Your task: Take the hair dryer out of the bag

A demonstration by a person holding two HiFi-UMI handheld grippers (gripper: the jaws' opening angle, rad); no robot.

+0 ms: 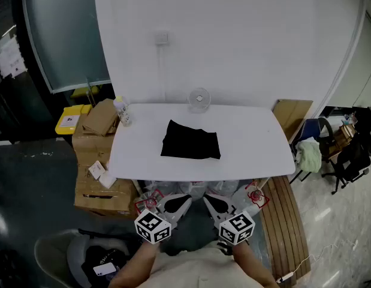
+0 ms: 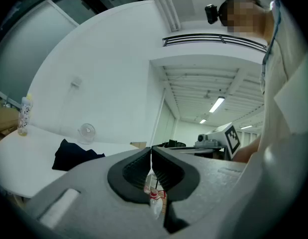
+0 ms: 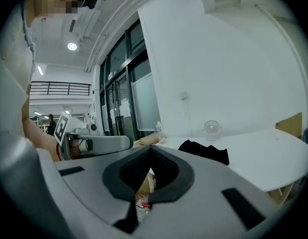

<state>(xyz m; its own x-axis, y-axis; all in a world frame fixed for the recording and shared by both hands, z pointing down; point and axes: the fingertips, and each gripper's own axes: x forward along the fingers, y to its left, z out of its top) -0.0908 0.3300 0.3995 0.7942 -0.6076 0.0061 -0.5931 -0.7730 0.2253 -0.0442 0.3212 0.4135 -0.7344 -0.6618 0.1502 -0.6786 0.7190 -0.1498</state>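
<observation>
Down close to the person, the left tongs (image 1: pixel 180 201) are clamped together, pad against pad, with nothing between them. Just beside them the right tongs (image 1: pixel 213 203) are closed too, and empty as well. The two pairs angle in toward each other, tips near but apart, both held short of the near edge of the white table (image 1: pixel 251 143).

Straight ahead of both tongs, well apart from them, there's the black bag (image 1: pixel 191 141). It lies flat and crumpled around the middle of the table, and neither pair touches it. The hair dryer itself cannot be seen.

Off to the right of the right tongs runs a slatted wooden bench (image 1: pixel 287 221). Out to the left of the left tongs, cardboard boxes (image 1: pixel 101 161) are stacked against the table's side.

Beyond the bag, a small round fan (image 1: pixel 199 99) stands at the far edge by the wall. Away at the far left corner, a bottle (image 1: pixel 121 111) stands upright.
</observation>
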